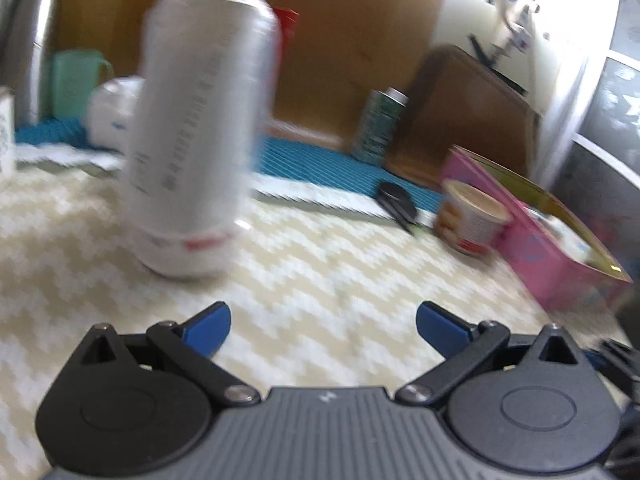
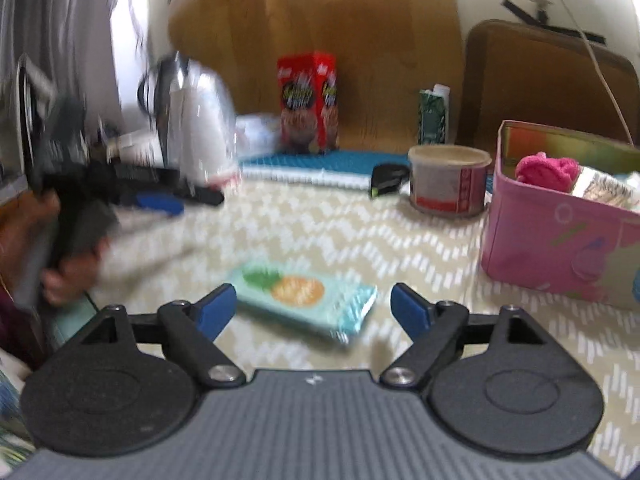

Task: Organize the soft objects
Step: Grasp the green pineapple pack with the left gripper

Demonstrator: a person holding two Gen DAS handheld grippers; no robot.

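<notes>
the worktop (image 2: 320, 232), covered in a cream and white zigzag-patterned cloth, fills both views. at its back edge lies a blue ribbed mat (image 2: 320, 162) against a brown wooden panel (image 2: 320, 20).

a pink rectangular storage box (image 2: 560, 248) stands at the right of the worktop, open at the top; a bright pink soft cloth bundle (image 2: 546, 172) sits inside it, beside a pale wrapped packet that is too blurred to name. the left wrist view shows the same box (image 1: 552, 248) at its right edge.

a tall white plastic-wrapped cylinder (image 1: 200, 128) stands upright on the cloth, ahead and to the left of the left gripper (image 1: 323, 324), whose jaws are spread wide with nothing between them. in the right wrist view that gripper (image 2: 160, 204) shows blurred at the left, just beside the cylinder (image 2: 200, 128).

the right gripper (image 2: 312, 308) hovers low over the cloth, jaws spread apart and empty. just ahead of them, lying flat, is a soft light-blue packet printed with a pineapple (image 2: 304, 304).

a red printed carton (image 2: 308, 100) stands on the mat at the back. a round tub with a beige lid (image 2: 450, 180) stands touching or just beside the pink box's left side. a small green carton (image 2: 433, 116) stands behind it, and a small black object (image 2: 390, 178) lies just left of the tub.
</notes>
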